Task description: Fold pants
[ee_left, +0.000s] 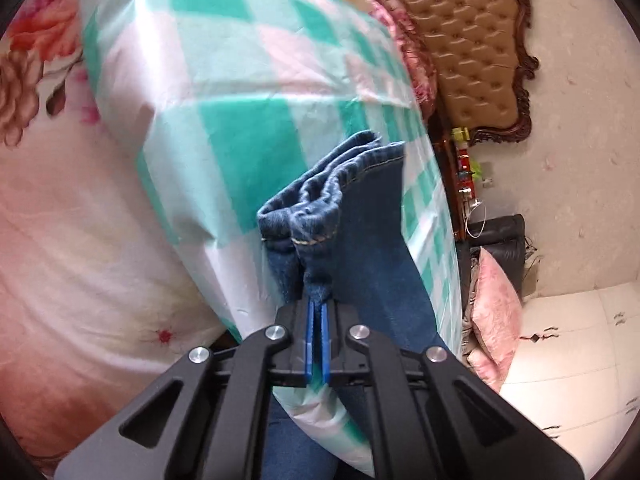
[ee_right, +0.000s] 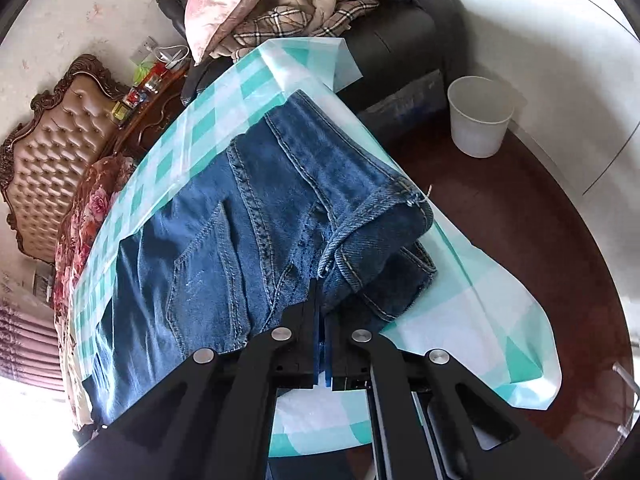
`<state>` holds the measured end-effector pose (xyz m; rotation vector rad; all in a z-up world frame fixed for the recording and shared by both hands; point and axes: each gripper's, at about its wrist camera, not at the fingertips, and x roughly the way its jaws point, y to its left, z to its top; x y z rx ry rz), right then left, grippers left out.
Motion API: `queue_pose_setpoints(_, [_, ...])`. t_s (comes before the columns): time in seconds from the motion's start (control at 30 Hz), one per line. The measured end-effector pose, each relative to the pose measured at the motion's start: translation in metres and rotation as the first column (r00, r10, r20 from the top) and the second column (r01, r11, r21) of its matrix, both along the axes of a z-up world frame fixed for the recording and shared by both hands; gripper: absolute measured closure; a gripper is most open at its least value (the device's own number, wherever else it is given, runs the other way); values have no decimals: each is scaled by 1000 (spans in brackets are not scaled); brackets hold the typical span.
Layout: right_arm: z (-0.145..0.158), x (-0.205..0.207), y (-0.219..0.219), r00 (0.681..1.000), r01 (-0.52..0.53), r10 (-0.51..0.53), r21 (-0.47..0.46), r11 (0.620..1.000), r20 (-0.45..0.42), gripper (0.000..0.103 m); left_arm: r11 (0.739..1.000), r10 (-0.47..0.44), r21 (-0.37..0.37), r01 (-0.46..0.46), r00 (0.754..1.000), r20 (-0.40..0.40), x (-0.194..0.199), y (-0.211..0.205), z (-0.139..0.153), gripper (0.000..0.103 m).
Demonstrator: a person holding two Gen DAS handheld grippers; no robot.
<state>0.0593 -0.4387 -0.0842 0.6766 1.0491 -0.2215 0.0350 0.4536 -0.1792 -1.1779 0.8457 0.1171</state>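
Bedroom clutter rings the work surface: a tufted headboard [ee_right: 44, 148], a dark sofa [ee_right: 404, 36] heaped with plaid bedding, a white bucket [ee_right: 480, 116] on the dark floor, and a desk under a teal-and-white checked cloth [ee_right: 492, 320] that carries the jeans [ee_right: 224, 240]. Both grippers are clenched on denim. The left gripper [ee_left: 317, 304] pinches a bunched hem end of the jeans, whose stitched cuff edges stand up just ahead of its blue pads [ee_left: 310, 340]; the cloth lies beyond and to either side. The right gripper [ee_right: 320, 284] is clamped on a fold of fabric near the waistband end, where the denim is already doubled over close to the desk's right edge, while the rest of the garment stretches away to the left. By my reading, the step in hand is laying a fold down flat. To do it well, keep both pinches firm, hold the two ends at even tension so no ridge forms, line up the seams and edges, and press the layers onto the cloth before letting go, well inside the desk edge.
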Motion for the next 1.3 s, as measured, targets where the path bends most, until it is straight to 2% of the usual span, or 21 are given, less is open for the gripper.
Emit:
queue_pose_setpoints(0.03, [5, -1, 0, 1000, -3, 3, 5, 1000, 18, 102, 1000, -10, 24, 10, 1000, 12, 2, -2, 8, 101])
queue_pose_setpoints(0.13, [27, -7, 3, 997, -21, 20, 10, 1000, 75, 102, 1000, -13, 25, 12, 1000, 23, 6, 1, 11, 101])
queue_pose_setpoints(0.2, [21, -9, 3, 998, -27, 27, -5, 1000, 53, 102, 1000, -8, 28, 8, 1000, 3, 10, 2, 5, 101])
queue_pose_setpoints(0.3, [-7, -5, 0, 999, -43, 43, -5, 999, -4, 102, 1000, 1, 5, -1, 1000, -9, 11, 1, -4, 101])
queue_pose_setpoints(0.37, [-11, -2, 1, 999, -47, 46, -17, 999, -19, 102, 1000, -13, 24, 12, 1000, 12, 15, -1, 7, 101])
queue_pose_setpoints(0.43, [-1, 5, 5, 998, -69, 69, -48, 997, -1, 102, 999, -33, 37, 31, 999, 35, 25, -3, 23, 101])
queue_pose_setpoints(0.53, [17, 20, 7, 996, -86, 88, -45, 995, 26, 102, 997, -67, 29, 65, 997, 45, 52, -3, 42, 101])
queue_pose_setpoints(0.6, [48, 32, 5, 988, -97, 98, -17, 995, 119, 102, 996, -83, 33, 81, 993, 78, 74, -6, 67, 101])
queue_pose_setpoints(0.67, [96, 40, 9, 953, -116, 123, -42, 992, 277, 102, 995, -80, 71, 66, 974, 212, 94, -8, 126, 101])
queue_pose_setpoints(0.7, [123, 36, 19, 924, -115, 155, -133, 984, 348, 102, 989, -91, 139, 53, 953, 288, 91, -13, 156, 101])
queue_pose_setpoints(0.73, [126, 33, 24, 923, -112, 168, -178, 978, 346, 102, 980, -102, 193, 40, 941, 322, 83, -16, 173, 101])
queue_pose_setpoints(0.77, [119, 31, 25, 930, -113, 171, -190, 975, 325, 102, 980, -97, 195, 34, 942, 322, 78, -15, 172, 101])
queue_pose_setpoints(0.83, [77, 25, 10, 964, -91, 115, -111, 990, 238, 102, 991, -77, 125, 47, 967, 245, 67, -4, 136, 101])
queue_pose_setpoints(0.9, [33, 16, 2, 980, -85, 89, -26, 996, 180, 102, 994, -71, 88, 58, 986, 153, 54, -2, 89, 101])
queue_pose_setpoints(0.97, [0, 6, 5, 991, -73, 77, -42, 996, 110, 102, 997, -53, 67, 47, 994, 91, 40, -2, 54, 101])
queue_pose_setpoints(1.07, [-30, -2, 0, 997, -52, 51, 8, 999, 61, 102, 999, -27, 20, 26, 999, 32, 20, 3, 11, 101])
queue_pose_setpoints(1.2, [-37, 4, 5, 997, -65, 66, -20, 998, 33, 102, 1000, -10, -3, 10, 999, 42, 16, 8, 1, 101])
queue_pose_setpoints(1.3, [-12, -1, 9, 994, -63, 65, -23, 998, 90, 102, 1000, -16, 21, 15, 997, 80, 13, 9, 20, 101])
